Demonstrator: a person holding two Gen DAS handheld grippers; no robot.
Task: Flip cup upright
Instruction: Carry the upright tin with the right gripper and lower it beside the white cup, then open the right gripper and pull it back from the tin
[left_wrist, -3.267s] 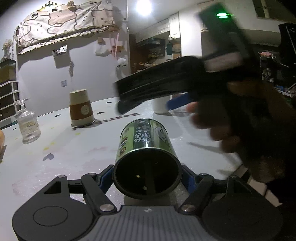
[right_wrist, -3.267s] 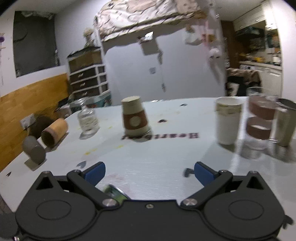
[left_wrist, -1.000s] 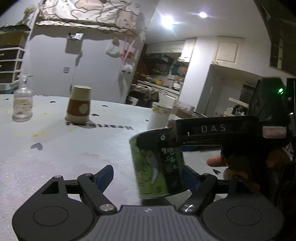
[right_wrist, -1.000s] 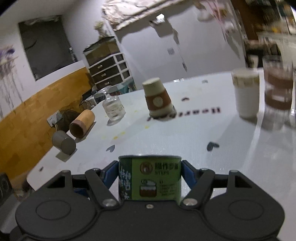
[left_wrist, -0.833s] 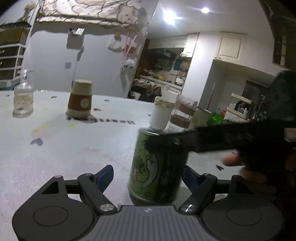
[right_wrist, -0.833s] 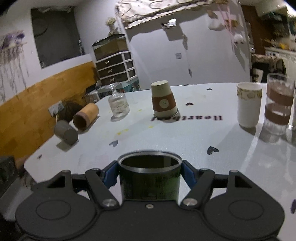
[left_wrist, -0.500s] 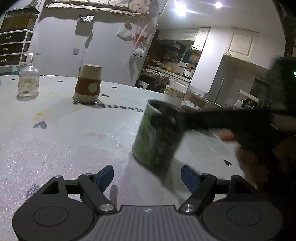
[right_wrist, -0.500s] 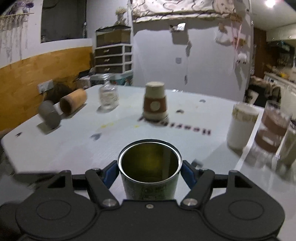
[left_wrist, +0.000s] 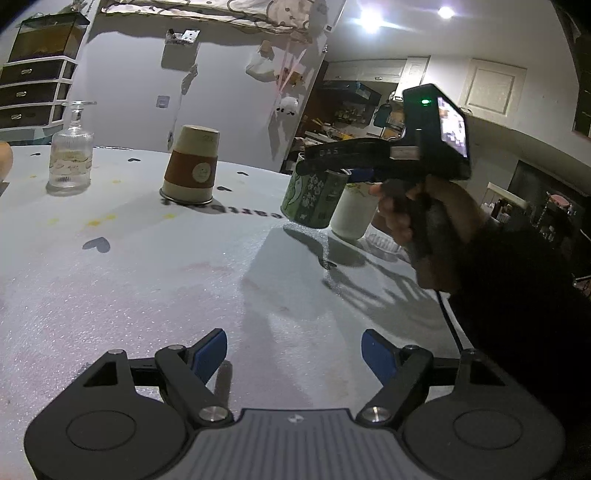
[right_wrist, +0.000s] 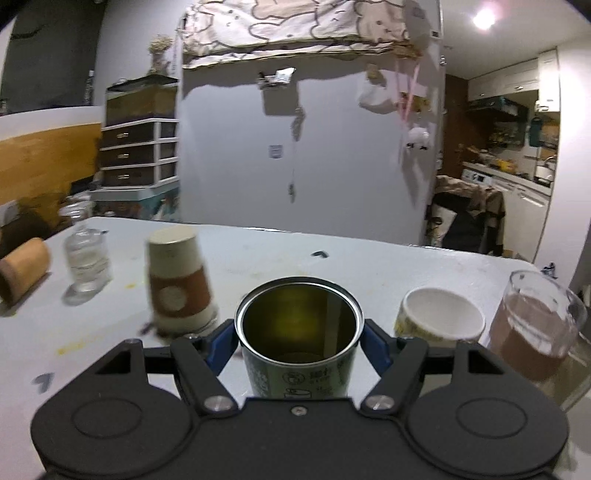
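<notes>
Green tin cup (right_wrist: 297, 341) sits mouth-up between the blue pads of my right gripper (right_wrist: 297, 345), clamped on both sides; 3.3 s ago it lay on its side in my left gripper (left_wrist: 294, 352), which now stands open and empty over the white table (left_wrist: 155, 280). The cup has moved farther out since half a second ago, beside the white paper cup (left_wrist: 352, 212), near the inverted brown-sleeved cup (left_wrist: 192, 171).
</notes>
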